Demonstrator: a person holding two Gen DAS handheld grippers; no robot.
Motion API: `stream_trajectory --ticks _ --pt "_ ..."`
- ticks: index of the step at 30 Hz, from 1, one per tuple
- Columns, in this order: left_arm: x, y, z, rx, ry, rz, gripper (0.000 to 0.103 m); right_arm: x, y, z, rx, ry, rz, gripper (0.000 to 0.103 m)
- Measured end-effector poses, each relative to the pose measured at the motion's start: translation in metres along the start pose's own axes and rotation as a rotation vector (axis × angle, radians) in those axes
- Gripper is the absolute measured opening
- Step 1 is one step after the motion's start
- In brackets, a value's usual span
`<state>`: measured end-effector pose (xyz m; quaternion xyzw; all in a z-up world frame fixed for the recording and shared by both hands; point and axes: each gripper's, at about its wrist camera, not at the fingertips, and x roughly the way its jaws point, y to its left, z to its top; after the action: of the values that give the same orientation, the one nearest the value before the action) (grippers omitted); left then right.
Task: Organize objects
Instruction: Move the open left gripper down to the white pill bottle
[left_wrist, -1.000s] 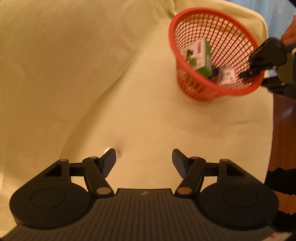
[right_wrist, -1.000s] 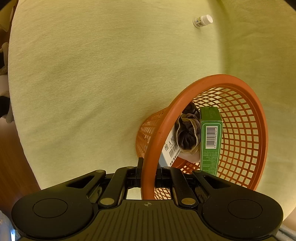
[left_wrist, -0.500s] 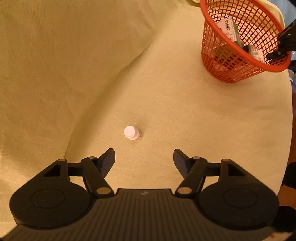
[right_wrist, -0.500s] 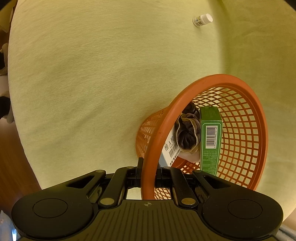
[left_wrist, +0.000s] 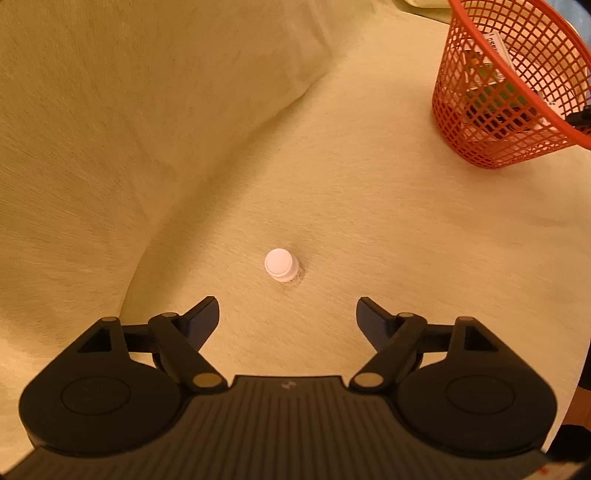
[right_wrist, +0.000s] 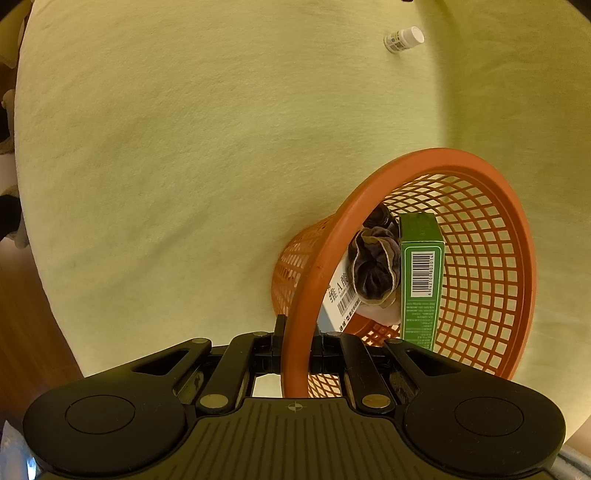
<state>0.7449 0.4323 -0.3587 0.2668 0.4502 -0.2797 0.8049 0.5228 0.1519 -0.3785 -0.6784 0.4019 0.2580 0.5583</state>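
Bottle (left_wrist: 280, 265) stands upright on yellow cloth (left_wrist: 369, 229), white cap up, alone. Left gripper (left_wrist: 287, 310) hovers above it, fingers spread wide, holding nothing; bottle sits just ahead of the gap between the tips, a little nearer the left finger (left_wrist: 201, 319). Not touching either.

Basket (left_wrist: 491, 122), red mesh, sits well apart from bottle, at far right of left view. Tilted, one side of rim raised.

Right gripper (right_wrist: 297, 339) is clamped on the basket rim (right_wrist: 314, 273), one finger inside the rim, one outside, pads pressed to the plastic. Rim runs up between the fingers.

Inside basket: green box (right_wrist: 421, 280) on end, barcode facing camera; bundled dark sock (right_wrist: 375, 269) beside it, touching; white box (right_wrist: 341, 299) with printed characters and barcode under the sock, against the near wall.

From right view, bottle (right_wrist: 402, 38) shows a printed label, well beyond the basket. Cloth has a fold (left_wrist: 258, 122) running past the bottle's far left side. Wood floor (right_wrist: 33, 314) shows at cloth's edge.
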Motion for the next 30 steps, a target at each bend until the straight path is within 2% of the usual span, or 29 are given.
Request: stream_trajectory --ticks 9,14,21,30 --pt "0.028 0.01 0.004 -0.019 0.003 -0.022 0.077 0.0 -0.002 -0.001 -0.001 -0.003 -0.002 0.004" --pt "0.041 0.011 0.009 -0.005 0.013 -0.038 0.068 0.0 -0.001 -0.002 -0.003 -0.005 -0.002 0.004" --pt "0.055 0.014 0.014 -0.002 0.018 -0.055 0.065 0.001 -0.002 -0.002 0.002 -0.005 -0.002 0.005" --pt "0.072 0.016 0.016 0.001 0.034 -0.064 0.055 0.001 -0.002 -0.003 0.004 -0.009 -0.004 0.005"
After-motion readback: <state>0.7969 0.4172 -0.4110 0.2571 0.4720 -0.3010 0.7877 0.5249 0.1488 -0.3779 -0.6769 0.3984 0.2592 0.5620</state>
